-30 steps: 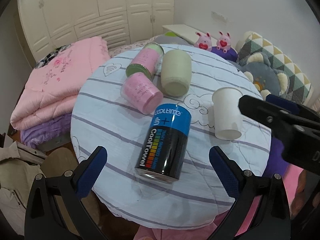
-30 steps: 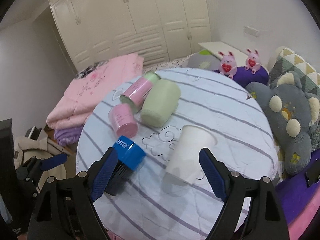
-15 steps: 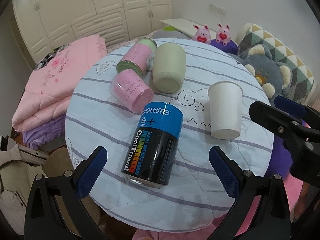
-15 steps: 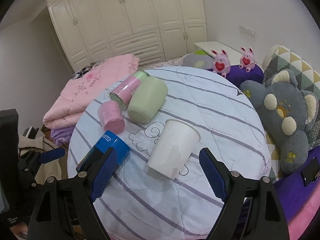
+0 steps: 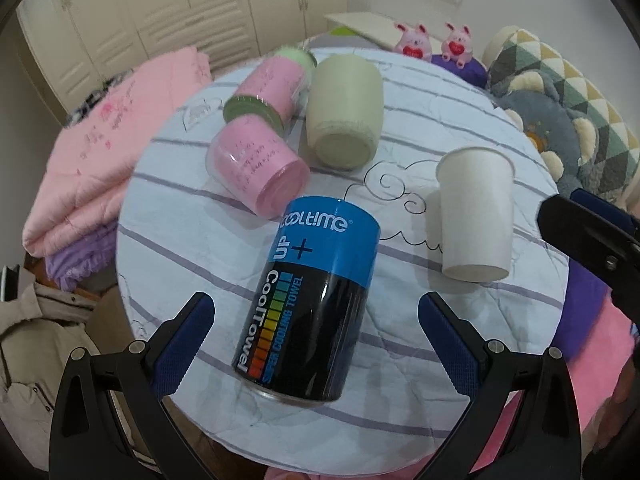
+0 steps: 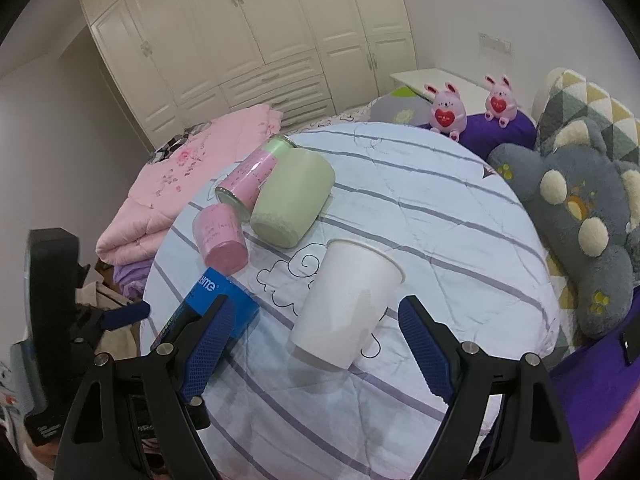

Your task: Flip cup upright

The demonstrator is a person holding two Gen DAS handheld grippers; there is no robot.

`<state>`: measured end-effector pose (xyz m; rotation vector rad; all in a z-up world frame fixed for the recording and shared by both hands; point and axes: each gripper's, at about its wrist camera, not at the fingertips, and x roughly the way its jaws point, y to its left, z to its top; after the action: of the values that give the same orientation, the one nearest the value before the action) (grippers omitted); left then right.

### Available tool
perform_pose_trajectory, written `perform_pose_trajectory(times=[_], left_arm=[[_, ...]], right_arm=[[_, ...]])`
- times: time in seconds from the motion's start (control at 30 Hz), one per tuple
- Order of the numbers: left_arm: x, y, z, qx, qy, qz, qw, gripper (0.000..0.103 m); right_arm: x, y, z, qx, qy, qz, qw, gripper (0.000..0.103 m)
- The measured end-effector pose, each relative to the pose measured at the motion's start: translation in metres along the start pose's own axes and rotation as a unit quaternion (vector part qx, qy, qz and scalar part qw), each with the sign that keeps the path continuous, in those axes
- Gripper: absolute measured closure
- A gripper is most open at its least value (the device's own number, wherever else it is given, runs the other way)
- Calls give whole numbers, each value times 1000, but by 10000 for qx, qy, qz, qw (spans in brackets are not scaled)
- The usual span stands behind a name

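Note:
A white paper cup (image 6: 346,303) lies on its side on the round striped table (image 6: 440,248), its rim pointing away from me. It also shows in the left wrist view (image 5: 476,216). My right gripper (image 6: 312,352) is open, its fingers either side of the cup's base and just short of it. My left gripper (image 5: 316,336) is open and empty, straddling a blue and black Cool Towel can (image 5: 316,304) that lies on its side.
Two pink containers (image 5: 256,164) (image 5: 266,88) and a green cup (image 5: 344,116) lie at the table's far left. Folded pink blankets (image 6: 180,184) lie at left, plush cushions (image 6: 580,220) at right, two pink toy rabbits (image 6: 448,112) behind.
Both grippers have drawn back a little and risen. The right gripper now lines up on the white cup's base. The cup and cans have not moved.

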<state>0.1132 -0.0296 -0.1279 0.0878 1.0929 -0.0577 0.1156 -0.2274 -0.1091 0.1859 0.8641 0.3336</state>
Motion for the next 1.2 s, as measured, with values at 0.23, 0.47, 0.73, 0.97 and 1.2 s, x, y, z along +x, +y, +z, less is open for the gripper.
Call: perform_pose_trajectory(times=[0.23,0.47,0.73,0.97,1.2], left_arm=[[29,0,8,9,514,166,9985,0],[47,0,16,-38,763,123,9970,11],[53,-2,21,-28,773,84,9970,26],[23,7,20,-275,129,-66,9995,28],[-5,15,19,-620,-520,-221,9965,31]], right_arm=[[12,-7,2,131,129,101,9998,18],[23,-10,5,153,259,111,9995,18],[26,-11,6,153,335,103,9993,18],[25,-10,5,166,325,90,9993,18],[17,-6,5,162,221,83,9996,18]])
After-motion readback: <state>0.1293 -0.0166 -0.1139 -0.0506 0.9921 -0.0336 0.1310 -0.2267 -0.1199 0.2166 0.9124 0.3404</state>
